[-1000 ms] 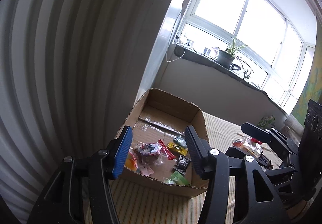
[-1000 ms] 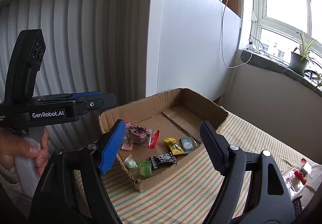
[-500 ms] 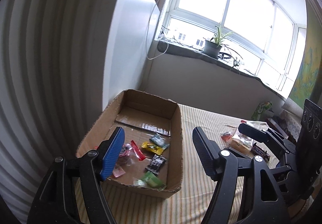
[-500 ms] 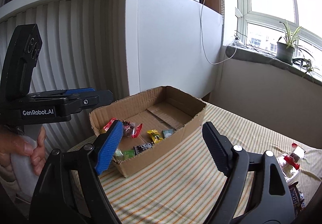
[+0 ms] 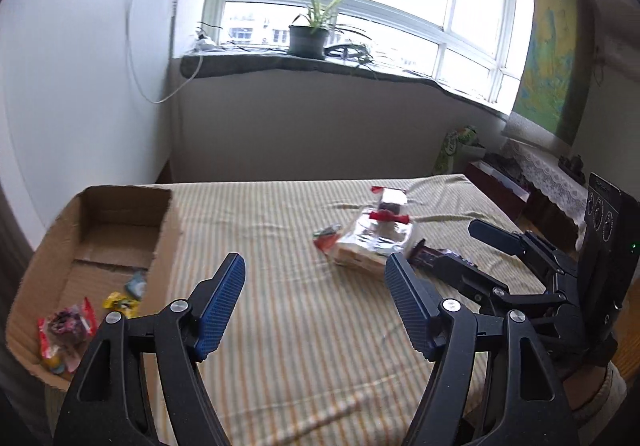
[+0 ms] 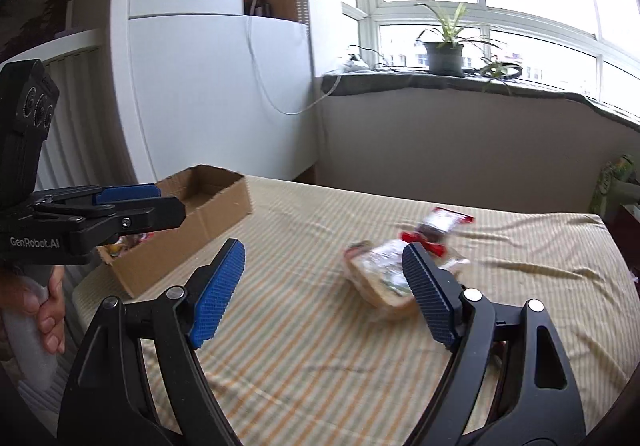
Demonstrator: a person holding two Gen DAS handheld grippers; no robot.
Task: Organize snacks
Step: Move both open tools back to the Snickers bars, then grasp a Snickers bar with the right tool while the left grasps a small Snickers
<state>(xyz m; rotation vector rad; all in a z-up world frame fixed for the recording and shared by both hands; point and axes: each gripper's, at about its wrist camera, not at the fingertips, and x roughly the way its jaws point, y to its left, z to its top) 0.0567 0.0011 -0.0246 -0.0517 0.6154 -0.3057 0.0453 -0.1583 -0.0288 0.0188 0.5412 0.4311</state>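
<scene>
My left claw (image 5: 314, 306) stands wide apart with nothing between its blue pads (image 5: 222, 306); its jaws have just been opening, and only striped cloth shows in the gap. My right claw (image 6: 324, 294) is also spread wide and has hold of nothing. From the left view the right claw sits off to the right side, low over the cloth, and from the right view the left one juts in from the left edge, with a hand (image 6: 44, 310) wrapped round its pale handle.

The worktop (image 5: 280, 318) is covered in a yellow and white striped cloth. On it, ahead of both claws, lies a loose heap of snacks: a clear bag of bread (image 5: 368, 246), a small red packet (image 5: 326, 238) just beside its left end, a clear packet with a red band (image 5: 390, 207) behind it, and a dark bar (image 5: 430, 256) at its right. In the right view the bread bag (image 6: 380, 278) is partly behind my right-hand pad, blurred.

The cardboard box (image 5: 160, 246) sits at the left edge of the worktop, well apart from the heap. Inside it are several small wrapped sweets (image 5: 66, 326), among them a yellow one (image 5: 120, 302). A potted plant (image 5: 308, 35) stands on the windowsill.
</scene>
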